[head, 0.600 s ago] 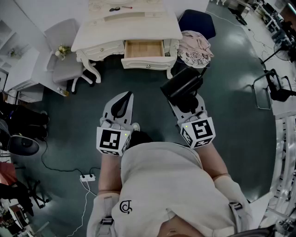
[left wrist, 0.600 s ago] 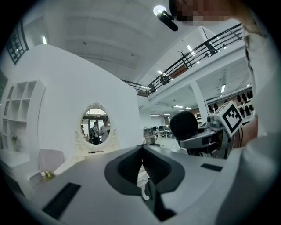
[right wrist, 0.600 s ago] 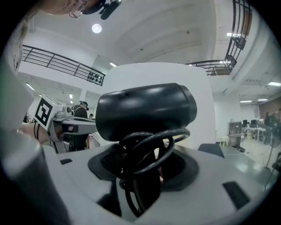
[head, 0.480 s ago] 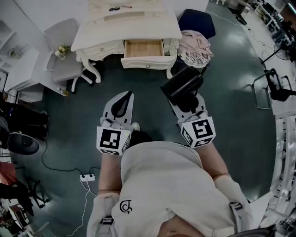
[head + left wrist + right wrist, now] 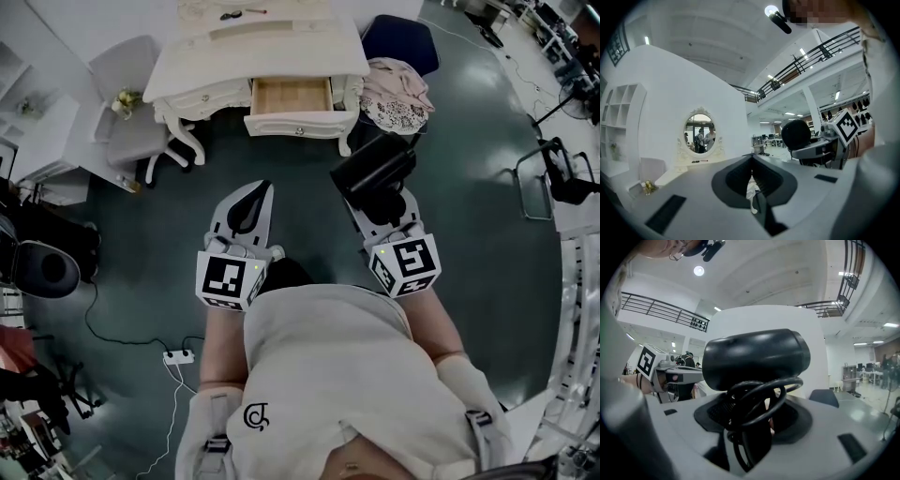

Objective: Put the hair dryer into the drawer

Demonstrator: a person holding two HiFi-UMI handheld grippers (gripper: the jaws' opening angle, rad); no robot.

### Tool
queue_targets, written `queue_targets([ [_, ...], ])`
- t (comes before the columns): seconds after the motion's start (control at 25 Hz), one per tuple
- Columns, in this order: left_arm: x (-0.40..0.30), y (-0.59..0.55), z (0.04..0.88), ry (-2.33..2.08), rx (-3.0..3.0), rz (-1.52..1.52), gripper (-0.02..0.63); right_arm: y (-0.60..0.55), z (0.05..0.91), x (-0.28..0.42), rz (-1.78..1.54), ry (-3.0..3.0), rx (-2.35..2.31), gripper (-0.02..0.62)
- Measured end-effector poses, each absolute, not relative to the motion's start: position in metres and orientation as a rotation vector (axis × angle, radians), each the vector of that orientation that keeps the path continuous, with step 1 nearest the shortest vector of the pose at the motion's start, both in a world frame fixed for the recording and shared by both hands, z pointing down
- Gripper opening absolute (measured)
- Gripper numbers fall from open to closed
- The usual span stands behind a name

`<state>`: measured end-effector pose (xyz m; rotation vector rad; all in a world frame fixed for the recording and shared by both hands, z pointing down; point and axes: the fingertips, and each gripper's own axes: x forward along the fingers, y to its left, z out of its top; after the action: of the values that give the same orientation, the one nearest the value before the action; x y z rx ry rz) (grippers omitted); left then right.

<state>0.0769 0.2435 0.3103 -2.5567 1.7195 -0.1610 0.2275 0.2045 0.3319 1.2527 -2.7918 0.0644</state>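
With the right gripper (image 5: 754, 423) clamped on the hair dryer (image 5: 754, 359) and the left gripper (image 5: 752, 162) closed empty, the looped cord (image 5: 765, 398) may snag on the drawer (image 5: 292, 97).

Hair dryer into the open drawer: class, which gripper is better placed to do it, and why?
Right. The right gripper is shut on the hair dryer, with the open drawer ahead of it. The left gripper is shut with nothing in it.

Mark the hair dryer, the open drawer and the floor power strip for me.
hair dryer (image 5: 375, 169): head view, on its black body.
drawer (image 5: 292, 97): head view, on its bare wooden bottom.
power strip (image 5: 176, 358): head view, on its white casing.
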Motion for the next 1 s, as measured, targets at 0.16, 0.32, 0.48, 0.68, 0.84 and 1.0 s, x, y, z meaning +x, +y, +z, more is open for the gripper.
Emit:
queue_targets([
  [0.16,0.075,0.234,0.315,1.71,-2.571,-0.181,0.014,0.189,0.337,0.228,0.092,-2.777,1.274,0.242],
  [0.32,0.066,0.213,0.319,1.707,-2.585,-0.194,0.014,0.168,0.338,0.221,0.098,-2.769,1.28,0.244],
  [0.48,0.048,0.183,0.328,1.708,-2.605,-0.196,0.014,0.139,0.347,0.201,0.12,-2.755,1.27,0.244],
  [0.68,0.017,0.127,0.336,1.674,-2.635,-0.199,0.014,0.084,0.349,0.169,0.128,-2.741,1.297,0.244],
  [0.84,-0.015,0.069,0.332,1.636,-2.671,-0.173,0.014,0.032,0.347,0.139,0.147,-2.712,1.337,0.244],
  [1.0,-0.05,0.008,0.325,1.575,-2.71,-0.146,0.014,-0.023,0.342,0.103,0.162,-2.701,1.344,0.244],
])
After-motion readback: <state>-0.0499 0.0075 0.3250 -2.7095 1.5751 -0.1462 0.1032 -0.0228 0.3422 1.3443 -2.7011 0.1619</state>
